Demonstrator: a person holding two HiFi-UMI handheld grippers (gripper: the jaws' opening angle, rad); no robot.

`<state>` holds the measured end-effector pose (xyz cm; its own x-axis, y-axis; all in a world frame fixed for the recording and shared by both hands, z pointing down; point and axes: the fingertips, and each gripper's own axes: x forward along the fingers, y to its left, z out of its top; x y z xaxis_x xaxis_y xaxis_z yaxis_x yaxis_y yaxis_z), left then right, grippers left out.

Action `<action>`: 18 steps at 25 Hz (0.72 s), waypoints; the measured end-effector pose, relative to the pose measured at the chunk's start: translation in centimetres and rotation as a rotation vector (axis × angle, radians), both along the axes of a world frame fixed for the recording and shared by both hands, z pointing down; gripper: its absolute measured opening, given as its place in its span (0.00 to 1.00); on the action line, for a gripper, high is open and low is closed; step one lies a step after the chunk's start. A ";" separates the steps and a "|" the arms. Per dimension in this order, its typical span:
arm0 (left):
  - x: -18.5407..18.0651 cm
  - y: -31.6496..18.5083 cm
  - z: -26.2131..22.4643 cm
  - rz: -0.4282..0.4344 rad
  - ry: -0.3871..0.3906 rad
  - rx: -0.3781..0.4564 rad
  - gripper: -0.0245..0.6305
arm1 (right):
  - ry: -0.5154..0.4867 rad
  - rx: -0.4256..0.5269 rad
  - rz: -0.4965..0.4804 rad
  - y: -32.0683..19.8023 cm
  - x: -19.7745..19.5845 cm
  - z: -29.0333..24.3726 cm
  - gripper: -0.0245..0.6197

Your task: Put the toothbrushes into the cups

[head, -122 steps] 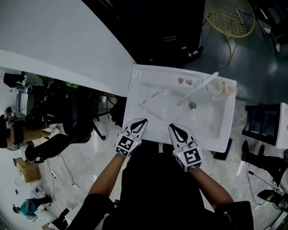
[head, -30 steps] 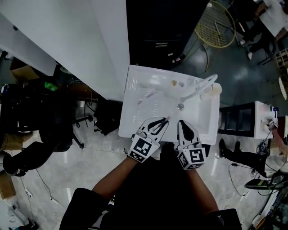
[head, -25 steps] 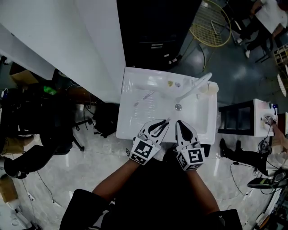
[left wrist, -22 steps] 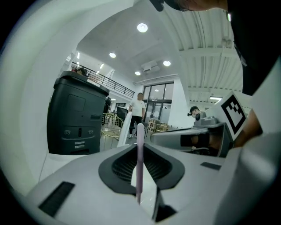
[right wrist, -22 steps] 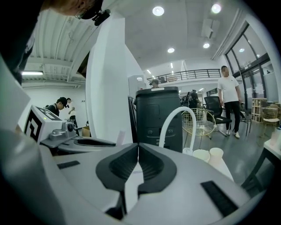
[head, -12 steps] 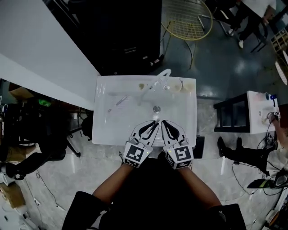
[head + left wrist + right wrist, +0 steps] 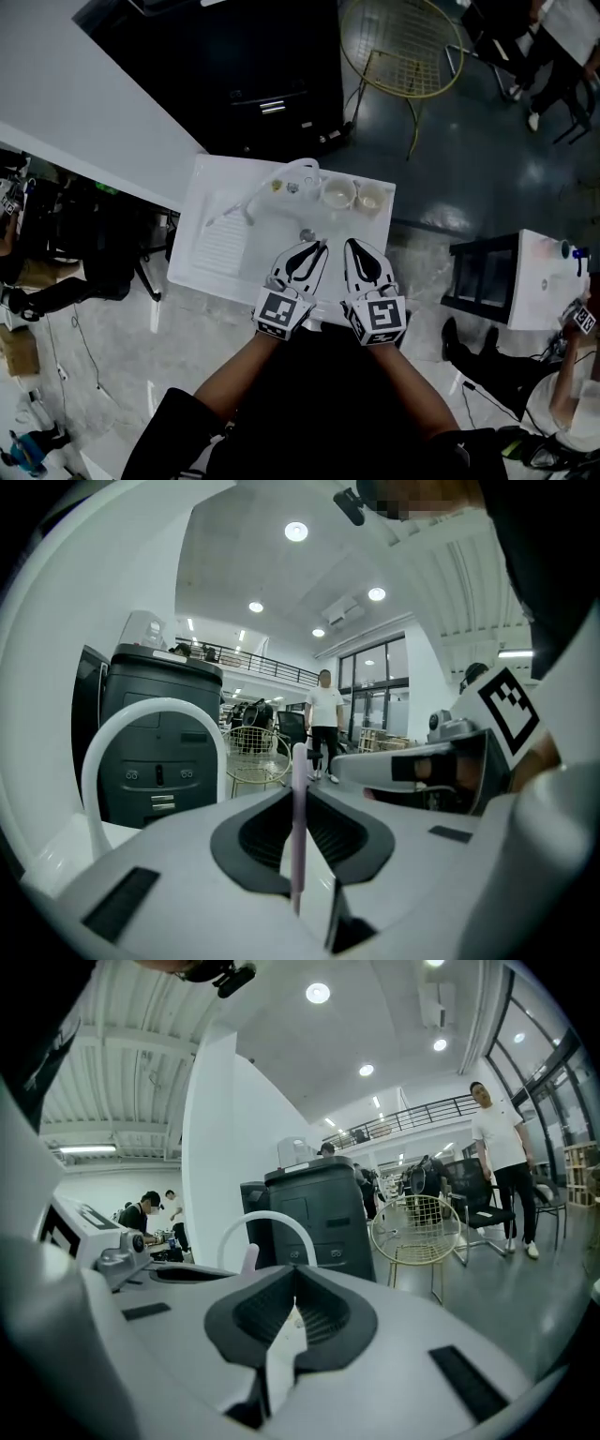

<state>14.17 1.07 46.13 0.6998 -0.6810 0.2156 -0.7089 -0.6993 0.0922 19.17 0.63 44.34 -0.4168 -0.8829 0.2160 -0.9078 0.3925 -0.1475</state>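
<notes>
Head view: two toothbrushes, two cups and two grippers at one white sink [image 7: 187, 246].
A spare toothbrush [image 7: 228, 214] lies slantwise on the sink's left part. The arched faucet [image 7: 281, 174] stands just left of the left cup [image 7: 337, 194] and the right cup [image 7: 370, 198]. The left gripper [image 7: 314, 248] fingers clamp the lilac toothbrush [image 7: 298, 827], its long axis along the fingers and its tip ahead. The right gripper [image 7: 352, 246] fingers are closed and empty. A wire chair [image 7: 401, 47] stands beyond.

Glossy white sink [image 7: 223, 246]; smooth plastic toothbrush [image 7: 298, 827]; metal wire chair [image 7: 398, 45]
</notes>
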 end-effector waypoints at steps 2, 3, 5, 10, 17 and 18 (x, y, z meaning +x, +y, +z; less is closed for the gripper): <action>0.8 -0.8 -0.1 -0.023 0.009 0.001 0.13 | 0.023 0.003 -0.009 -0.8 1.4 -0.1 0.07; 1.3 -1.2 -0.2 -0.029 0.019 0.006 0.13 | 0.031 0.000 -0.011 -1.1 2.0 0.0 0.07; 2.1 -2.0 -0.4 -0.040 0.034 0.018 0.12 | 0.031 -0.006 -0.013 -1.8 2.9 0.1 0.07; 4.1 -4.9 0.5 -0.069 0.050 0.011 0.13 | 0.044 0.006 0.022 -4.0 5.3 0.5 0.07; 7.8 -9.1 2.1 -0.045 0.094 0.011 0.12 | 0.061 -0.009 0.095 -7.1 8.3 2.5 0.07; 8.3 -9.6 2.1 -0.047 0.107 0.014 0.12 | 0.060 -0.010 0.104 -7.6 8.8 2.7 0.07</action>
